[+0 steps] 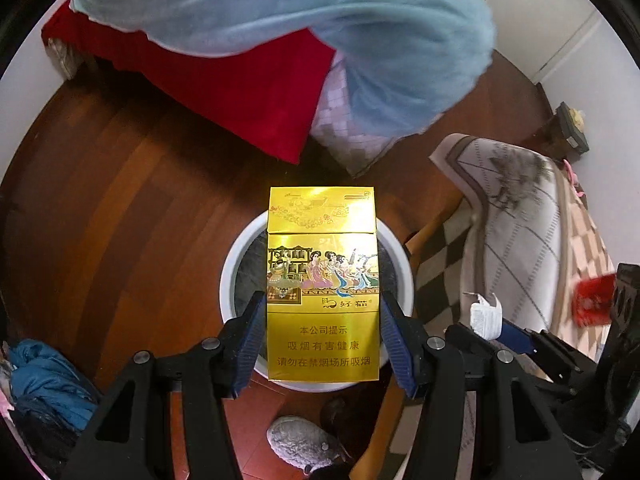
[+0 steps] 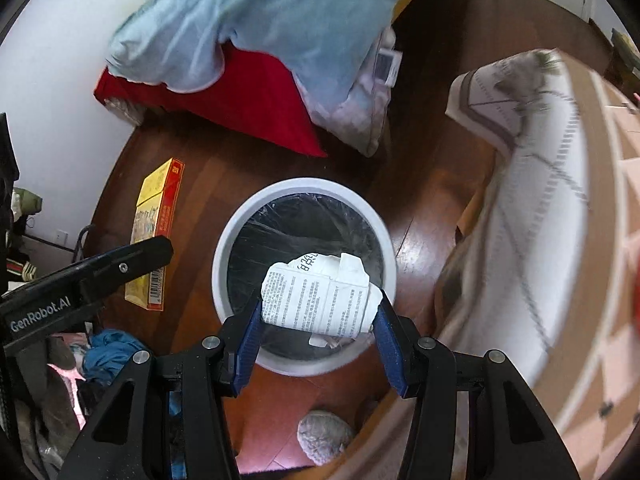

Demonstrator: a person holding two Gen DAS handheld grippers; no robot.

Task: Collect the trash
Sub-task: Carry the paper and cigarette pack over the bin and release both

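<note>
Dark reddish wooden floor (image 2: pixel 192 184) runs under everything we see, with a grey fuzzy slipper (image 2: pixel 324 434) lying nearest to us. Our left tool (image 1: pixel 322 332) is clamped on a shiny gold cigarette pack printed with painted figures and Chinese text (image 1: pixel 322 288), its blue pads pressed against the pack's two long sides. We hold the pack directly above the round white trash bin lined with a black plastic bag (image 1: pixel 230 276), so it covers most of the opening in the left wrist view. Our right tool (image 2: pixel 318 316) is closed on a crumpled white paper sheet with small printed text (image 2: pixel 316 294), a pad touching each end, and the sheet hangs over the near half of the same bin (image 2: pixel 304 188). From the right wrist view the left tool shows at the left edge, the pack seen side-on with its red edge and barcode. Blue bundled cloth (image 2: pixel 110 354) lies on the floor at the near left. To the right stands a pale patterned cushioned seat (image 2: pixel 532 184). Farther back a light blue blanket (image 2: pixel 256 20) drapes over a red cover (image 2: pixel 240 96) on the bed.
</note>
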